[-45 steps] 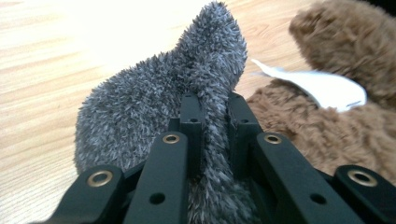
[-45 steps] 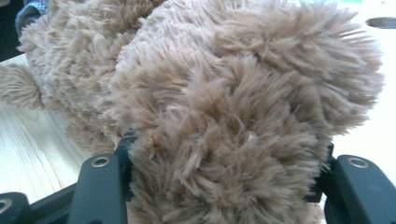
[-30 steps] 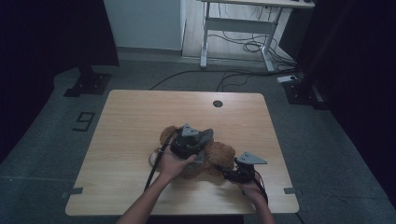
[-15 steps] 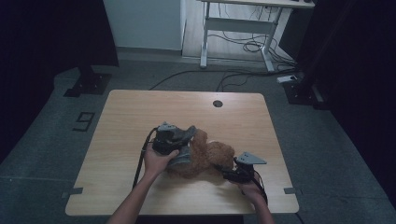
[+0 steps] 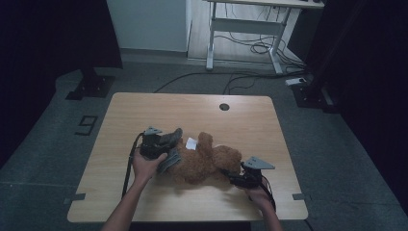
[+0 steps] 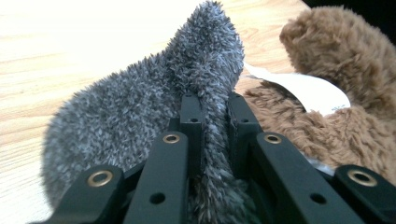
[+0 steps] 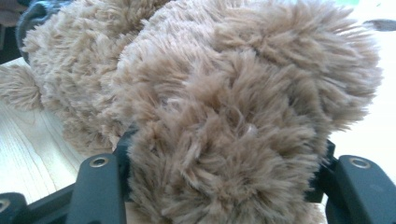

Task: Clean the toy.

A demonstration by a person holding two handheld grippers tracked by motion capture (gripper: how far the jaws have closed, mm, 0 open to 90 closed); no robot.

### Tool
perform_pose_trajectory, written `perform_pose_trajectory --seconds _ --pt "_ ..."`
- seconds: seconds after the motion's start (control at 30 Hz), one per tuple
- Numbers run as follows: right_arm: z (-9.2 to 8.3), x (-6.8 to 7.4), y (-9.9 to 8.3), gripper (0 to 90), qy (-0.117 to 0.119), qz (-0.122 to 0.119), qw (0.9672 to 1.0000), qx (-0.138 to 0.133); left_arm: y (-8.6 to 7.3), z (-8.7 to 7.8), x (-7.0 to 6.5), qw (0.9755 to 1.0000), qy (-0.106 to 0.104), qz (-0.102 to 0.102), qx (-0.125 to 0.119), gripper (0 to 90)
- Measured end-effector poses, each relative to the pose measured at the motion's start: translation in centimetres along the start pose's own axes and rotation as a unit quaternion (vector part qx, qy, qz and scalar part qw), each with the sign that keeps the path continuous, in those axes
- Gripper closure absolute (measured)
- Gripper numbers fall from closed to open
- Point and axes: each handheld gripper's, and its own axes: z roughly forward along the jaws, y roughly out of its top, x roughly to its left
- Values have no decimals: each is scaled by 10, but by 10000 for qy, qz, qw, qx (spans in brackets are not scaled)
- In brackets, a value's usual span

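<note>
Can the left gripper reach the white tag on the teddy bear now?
Probably not yet: the left gripper is shut on a grey fuzzy cloth, which fills its jaws, though the white tag lies uncovered close ahead.

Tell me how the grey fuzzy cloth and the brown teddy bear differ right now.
Colour: the grey fuzzy cloth is dark grey, the brown teddy bear tan-brown. Size: in the high view the cloth is much smaller than the bear. Grip: the left gripper pinches a thin fold of the cloth with jaws nearly together, while the right gripper holds a thick part of the bear with jaws wider apart. The bear bears a white tag. Both are plush.
</note>
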Motion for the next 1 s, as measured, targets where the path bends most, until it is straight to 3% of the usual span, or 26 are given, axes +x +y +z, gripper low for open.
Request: perform_pose_trajectory --seconds 0.07,0.13,0.33,0.47,0.7,0.8,0.87,1.0 --pt "-1 -1 0 372 2 -14 10000 20 5 -7 -13 9998 -56 140 -124 798" --pt "-1 -1 -1 372 8 7 10000 16 11 -11 -27 9990 -273 266 -226 797" --pt "-1 -1 -1 372 -5 16 10000 7 29 -3 -87 9924 -818 871 -307 797" --pt "-1 -1 0 372 9 32 10000 19 36 24 -121 9885 -942 1169 -166 796" --pt "-1 -1 -1 372 5 45 10000 -1 35 86 -167 9825 -1217 1372 340 795" --pt "-1 -1 -1 372 -5 33 10000 2 29 103 -178 9805 -982 1632 482 792" --pt "-1 -2 -1 371 -10 50 10000 38 27 108 -174 9822 -1016 1497 510 793" --pt "0 -3 -1 371 -12 6 10000 33 29 103 -164 9837 -980 1405 539 796"
